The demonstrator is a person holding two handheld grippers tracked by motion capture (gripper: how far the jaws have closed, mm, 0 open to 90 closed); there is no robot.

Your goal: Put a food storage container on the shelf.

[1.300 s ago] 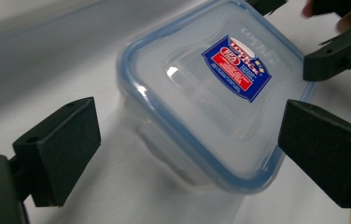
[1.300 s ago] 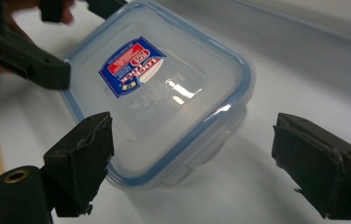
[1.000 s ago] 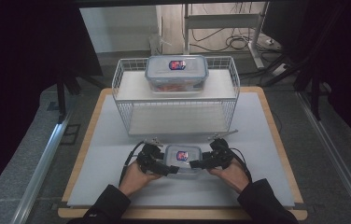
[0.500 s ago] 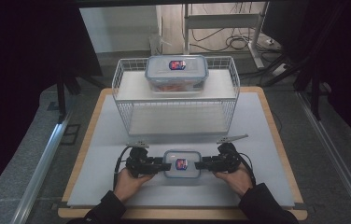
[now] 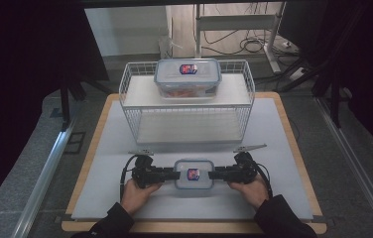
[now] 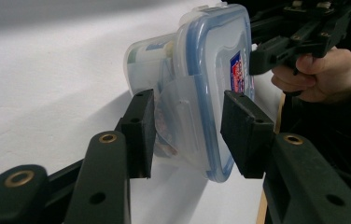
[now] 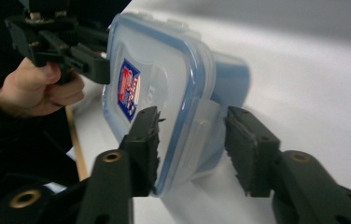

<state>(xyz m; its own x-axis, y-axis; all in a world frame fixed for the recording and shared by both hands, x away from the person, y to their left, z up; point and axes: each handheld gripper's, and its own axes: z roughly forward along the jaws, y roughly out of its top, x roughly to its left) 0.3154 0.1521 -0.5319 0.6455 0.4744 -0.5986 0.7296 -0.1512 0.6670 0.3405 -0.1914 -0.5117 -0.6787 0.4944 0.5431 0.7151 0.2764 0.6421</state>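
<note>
A small clear container (image 5: pixel 193 174) with a blue-rimmed lid and a red-and-blue label lies on the white table near the front edge. My left gripper (image 5: pixel 174 174) holds its left end and my right gripper (image 5: pixel 213 174) holds its right end, both lying level. In the left gripper view the container (image 6: pixel 201 70) sits between the pads (image 6: pixel 138 126), which press on the lid and the base by the clip flap. In the right gripper view the container (image 7: pixel 164 84) is clamped the same way between the pads (image 7: pixel 145 135). Both sets of jaws have just been closing on it.
A white wire basket (image 5: pixel 130 94) stands at the back of the table, with a larger clear container (image 5: pixel 188 78) on its upper shelf. Two thin metal strips (image 5: pixel 248 148) lie just in front of the basket. The wooden table border (image 5: pixel 293 144) runs along the right.
Both grippers swung from angled to level, moved in at the small container's two ends, and their jaws closed on it.
</note>
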